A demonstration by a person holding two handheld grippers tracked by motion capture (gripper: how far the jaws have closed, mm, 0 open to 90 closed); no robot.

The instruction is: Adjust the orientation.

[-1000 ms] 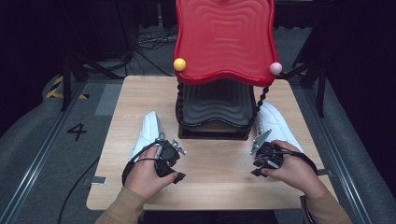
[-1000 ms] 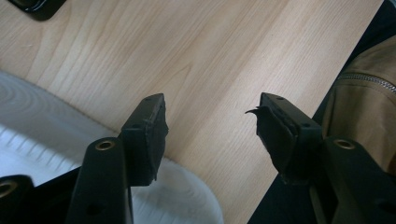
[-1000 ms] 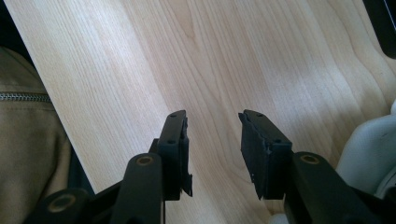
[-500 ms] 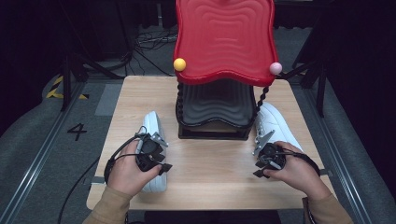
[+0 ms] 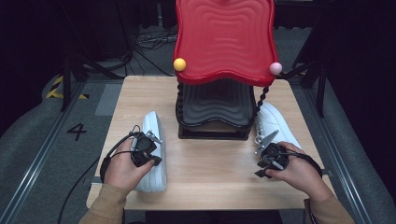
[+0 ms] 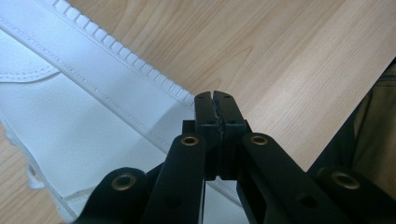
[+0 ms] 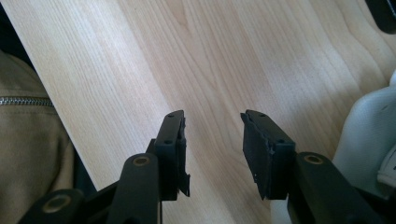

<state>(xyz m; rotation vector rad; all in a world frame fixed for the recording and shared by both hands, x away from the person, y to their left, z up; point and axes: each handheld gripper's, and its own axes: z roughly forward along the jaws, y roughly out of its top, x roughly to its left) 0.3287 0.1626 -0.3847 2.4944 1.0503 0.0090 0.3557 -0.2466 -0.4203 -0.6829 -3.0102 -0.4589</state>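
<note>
Shoes [image 5: 154, 154] both on the counter [image 5: 210, 177], none racked yet.
My left tongs [image 6: 215, 100] have just closed, empty, over one; right tongs [image 7: 212, 149] gape, empty.

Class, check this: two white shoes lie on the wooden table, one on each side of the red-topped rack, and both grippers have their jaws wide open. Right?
Not quite. The left gripper is shut, jaws pressed together, as the left gripper view shows. Only the right gripper is open. The left shoe and right shoe do flank the rack.

My left gripper [image 5: 154, 150] sits over the left white shoe [image 5: 154, 135], jaws just closed, empty; my right gripper [image 5: 267, 151] gapes beside the stand [image 5: 215, 107].
</note>
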